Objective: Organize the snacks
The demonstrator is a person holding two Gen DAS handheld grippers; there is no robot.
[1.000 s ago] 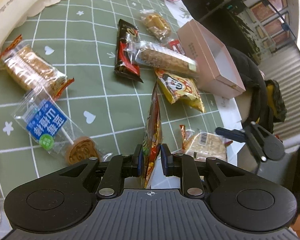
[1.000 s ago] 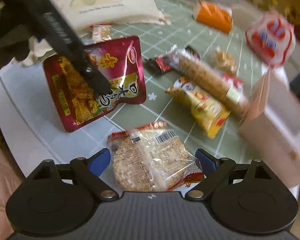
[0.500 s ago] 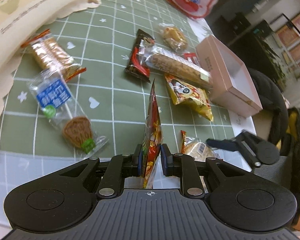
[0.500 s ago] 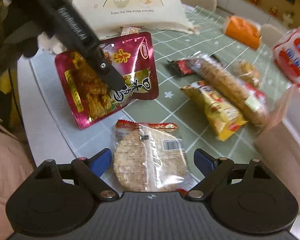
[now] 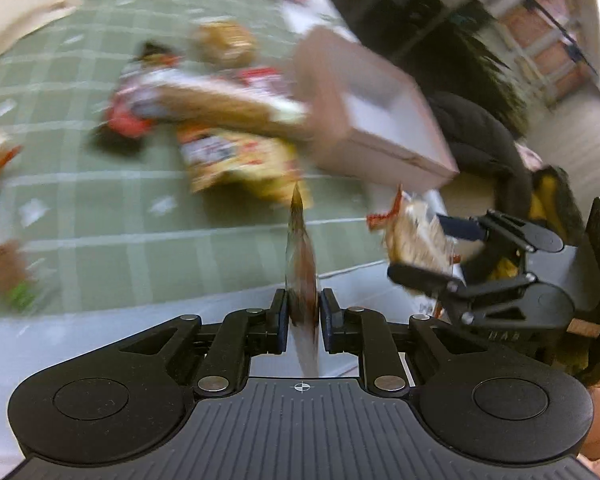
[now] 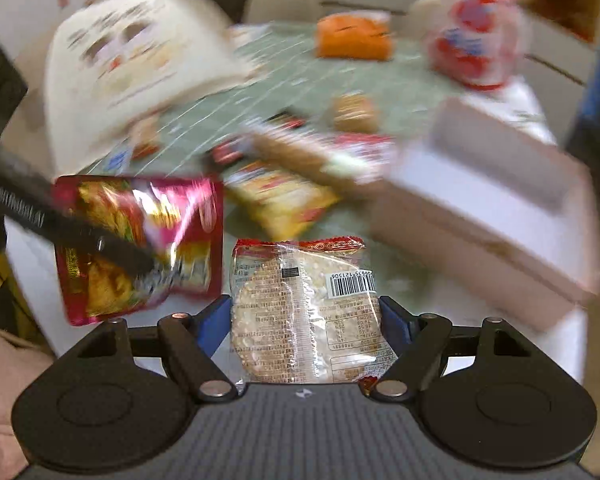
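My left gripper point(image 5: 303, 308) is shut on a red snack pouch point(image 5: 301, 264), seen edge-on and held upright above the green checked cloth point(image 5: 140, 216); its jaws are closing a little tighter. In the right wrist view the pouch point(image 6: 140, 236) hangs at the left with the left gripper point(image 6: 148, 260) across it. My right gripper point(image 6: 304, 316) has a round rice cracker packet point(image 6: 304, 304) between its blue pads point(image 6: 216, 320), its jaws closing onto the packet's sides. From the left wrist view that packet point(image 5: 416, 236) is lifted off the table in the right gripper point(image 5: 418, 246).
An open pink box point(image 6: 480, 208) stands at the table's right edge. A yellow packet point(image 5: 240, 160), a long biscuit packet point(image 5: 220, 108) and other snacks lie beside it. A cream bag point(image 6: 132, 52), an orange packet point(image 6: 352, 38) and a red-and-white bag point(image 6: 476, 44) sit farther back.
Both grippers have swung toward the pink box. The right jaws narrowed onto the rice cracker packet, which left the table. The left gripper kept hold of the red pouch.
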